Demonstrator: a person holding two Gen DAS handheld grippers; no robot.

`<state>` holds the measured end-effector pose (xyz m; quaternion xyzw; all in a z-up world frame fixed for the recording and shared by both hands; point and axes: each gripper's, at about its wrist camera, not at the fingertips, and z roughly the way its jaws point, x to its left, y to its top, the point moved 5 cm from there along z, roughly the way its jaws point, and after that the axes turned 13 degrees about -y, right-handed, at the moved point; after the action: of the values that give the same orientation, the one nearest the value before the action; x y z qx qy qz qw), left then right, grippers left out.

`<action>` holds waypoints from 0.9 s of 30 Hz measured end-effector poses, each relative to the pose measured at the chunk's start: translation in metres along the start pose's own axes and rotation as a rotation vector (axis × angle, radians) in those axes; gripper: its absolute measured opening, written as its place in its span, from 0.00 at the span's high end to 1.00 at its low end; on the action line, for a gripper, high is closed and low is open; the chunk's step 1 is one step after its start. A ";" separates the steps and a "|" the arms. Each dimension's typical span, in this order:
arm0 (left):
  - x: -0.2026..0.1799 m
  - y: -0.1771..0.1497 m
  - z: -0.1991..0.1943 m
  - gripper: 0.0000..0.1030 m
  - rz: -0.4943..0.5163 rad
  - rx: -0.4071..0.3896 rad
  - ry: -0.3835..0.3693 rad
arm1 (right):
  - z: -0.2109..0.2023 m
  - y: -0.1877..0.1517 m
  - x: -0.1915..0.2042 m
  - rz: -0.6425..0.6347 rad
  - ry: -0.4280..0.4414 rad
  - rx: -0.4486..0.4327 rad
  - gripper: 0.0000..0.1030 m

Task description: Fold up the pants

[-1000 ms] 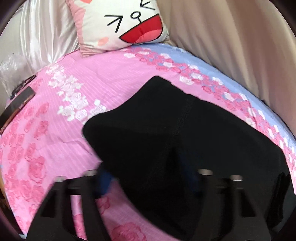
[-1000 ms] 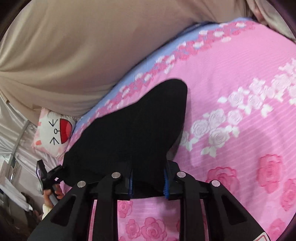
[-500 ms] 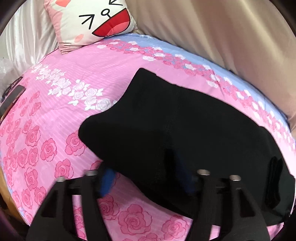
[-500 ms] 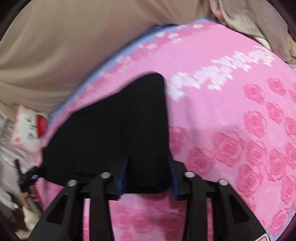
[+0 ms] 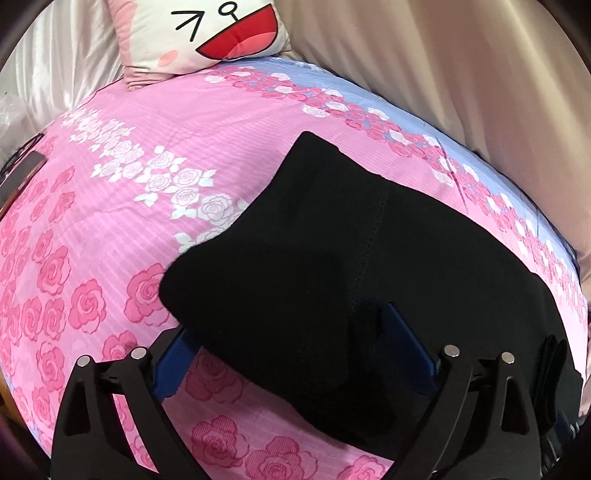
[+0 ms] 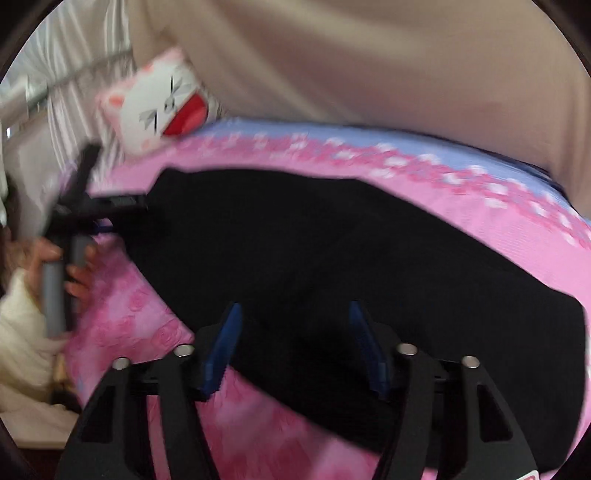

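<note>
Since the black pants (image 5: 369, 266) lie spread across the pink rose bedsheet (image 5: 110, 206), both grippers work from the near edge of the bed, where the fabric edge is within reach. Left gripper (image 5: 295, 354): jaws wide apart, blue pads either side of the near left corner of the cloth, the left pad on the sheet just beside the fabric, the right pad over the black cloth. Nothing pinched there; whether the pads touch the cloth, can't tell. A stitched seam (image 5: 373, 229) runs down the pants, so this looks like the waist or seat end, probably why the left side is handled here.

Right gripper (image 6: 295, 347): jaws also released, wide gap, black cloth lying between and under the blue pads. View is blurred, so contact can't be told. In this view the left gripper's body (image 6: 81, 206) shows at the far left edge of the pants, gripped by the person's hand (image 6: 70, 266) in a cream sleeve.

Pants lie flat, long axis across the bed, far edge close to the blue border strip (image 5: 332, 92) of the sheet. A cartoon cat pillow (image 5: 218, 33) sits at the head, well apart from the pants. A beige curtain (image 5: 461, 66) hangs behind the bed.

Judgement: cloth laid down, neither end held, likely between folds; next is a re-grasp on an edge.
</note>
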<state>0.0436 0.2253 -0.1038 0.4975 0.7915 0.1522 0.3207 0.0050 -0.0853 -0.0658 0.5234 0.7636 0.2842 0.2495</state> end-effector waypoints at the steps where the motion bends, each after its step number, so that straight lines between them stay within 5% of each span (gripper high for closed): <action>1: 0.000 0.001 0.000 0.09 -0.001 0.002 -0.007 | 0.014 0.003 0.004 -0.014 -0.025 0.022 0.57; 4: 0.003 0.003 0.000 0.08 -0.012 0.003 -0.037 | 0.028 0.009 0.003 -0.037 -0.098 0.010 0.85; 10: 0.004 0.007 0.002 0.06 -0.008 -0.012 -0.053 | 0.021 0.046 0.012 0.032 -0.032 -0.031 0.88; 13: 0.002 0.007 0.004 0.06 0.007 -0.017 -0.042 | 0.052 0.038 0.031 -0.011 -0.003 0.054 0.79; 15: 0.003 0.007 0.002 0.14 0.012 -0.026 -0.035 | 0.039 0.036 0.032 0.022 0.023 0.008 0.61; 17: 0.006 0.008 -0.002 0.35 0.032 -0.038 -0.026 | 0.020 0.036 0.025 0.079 0.094 -0.011 0.47; 18: 0.008 0.008 -0.003 0.39 0.029 -0.036 -0.044 | 0.006 0.036 0.012 0.126 0.096 -0.039 0.44; 20: 0.007 0.009 -0.003 0.61 0.024 -0.025 -0.087 | -0.009 0.037 -0.010 0.175 0.045 -0.067 0.36; 23: -0.008 0.010 -0.004 0.81 0.029 -0.002 -0.133 | -0.028 0.026 -0.049 0.251 -0.042 -0.089 0.33; 27: -0.060 0.017 -0.033 0.82 0.155 -0.067 -0.168 | -0.047 0.007 -0.099 0.369 -0.121 -0.090 0.33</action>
<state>0.0515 0.1825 -0.0481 0.5572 0.7154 0.1606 0.3897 0.0103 -0.1845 -0.0193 0.6590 0.6247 0.3271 0.2618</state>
